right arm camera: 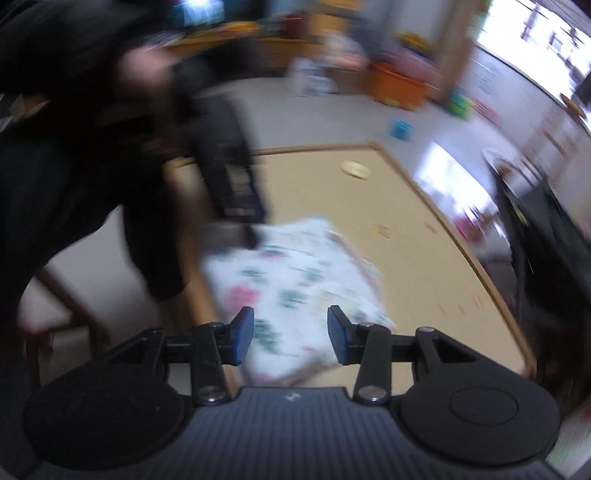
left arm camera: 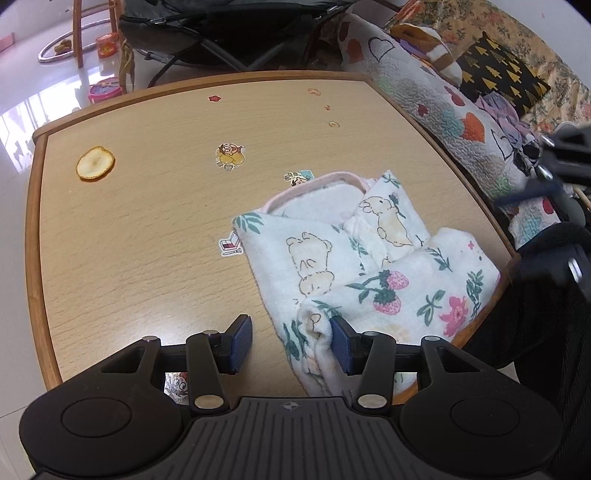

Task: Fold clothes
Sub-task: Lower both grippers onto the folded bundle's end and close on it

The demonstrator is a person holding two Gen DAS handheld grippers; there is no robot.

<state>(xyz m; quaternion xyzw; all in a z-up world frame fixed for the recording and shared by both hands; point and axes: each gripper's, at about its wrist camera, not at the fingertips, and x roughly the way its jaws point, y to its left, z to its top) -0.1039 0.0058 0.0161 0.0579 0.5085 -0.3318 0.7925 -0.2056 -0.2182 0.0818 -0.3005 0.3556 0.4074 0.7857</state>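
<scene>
A white garment (left arm camera: 369, 266) printed with bears, rabbits, strawberries and flowers lies folded in a bundle on the right side of the wooden table (left arm camera: 129, 229). My left gripper (left arm camera: 291, 343) is open low over the garment's near corner; a cloth fold lies against the inner face of its right pad (left arm camera: 341, 345), and the left pad is over bare wood. In the blurred right wrist view, my right gripper (right arm camera: 290, 339) hangs open above the same garment (right arm camera: 288, 288) with nothing gripped. The left gripper (right arm camera: 236, 192) shows there as a dark blur at the garment's far side.
Stickers and a round yellow disc (left arm camera: 95, 163) lie on the tabletop. A heart-patterned quilt (left arm camera: 436, 110) and cushions press against the table's right edge. A dark folding chair (left arm camera: 221, 33) stands behind the table. A person's dark sleeve (right arm camera: 74, 166) fills the left of the right wrist view.
</scene>
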